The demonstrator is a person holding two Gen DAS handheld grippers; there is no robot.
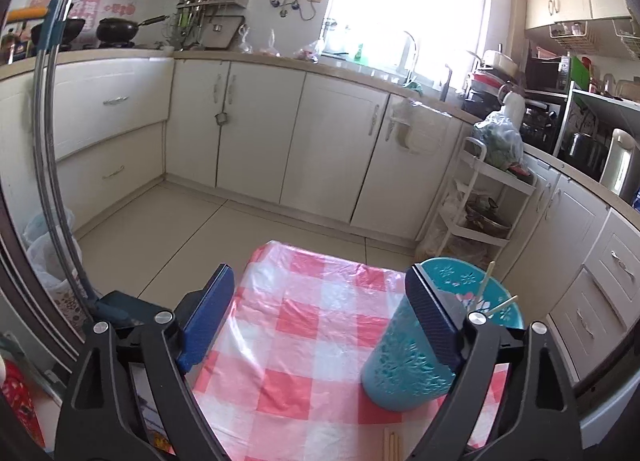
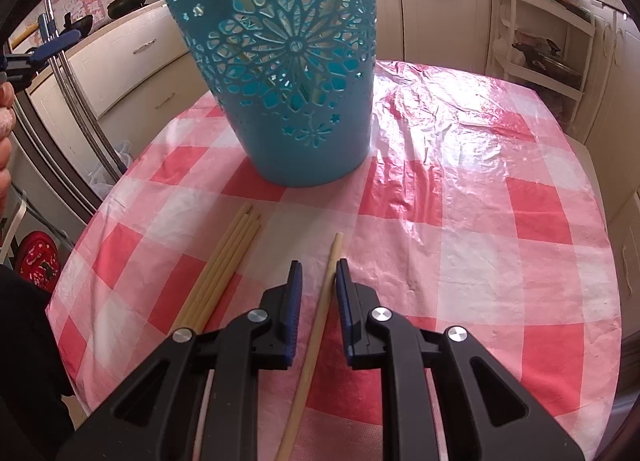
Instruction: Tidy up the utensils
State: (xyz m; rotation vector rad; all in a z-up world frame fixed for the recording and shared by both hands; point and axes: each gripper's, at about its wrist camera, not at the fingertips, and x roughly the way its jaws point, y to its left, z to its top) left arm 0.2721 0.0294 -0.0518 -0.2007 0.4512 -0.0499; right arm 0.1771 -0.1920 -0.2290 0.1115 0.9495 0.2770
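A round table (image 2: 460, 229) under a glossy red-and-white checked plastic cloth (image 2: 440, 165) stands on pale floor tiles (image 1: 168, 229) in a kitchen lined with cream cabinets (image 1: 256, 129). A teal cut-out holder (image 2: 288, 73) stands upright on the cloth, chopsticks inside. Before it lie a chopstick bundle (image 2: 224, 265) and a single chopstick (image 2: 320, 317). Right gripper (image 2: 318, 273): jaws nearly together, straddling the single chopstick without touching it. Left gripper (image 1: 320, 301): jaws wide apart, nothing gripped, beside the holder

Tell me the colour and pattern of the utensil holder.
Teal utensil holder with cut-out flower pattern; clearest in the right wrist view.
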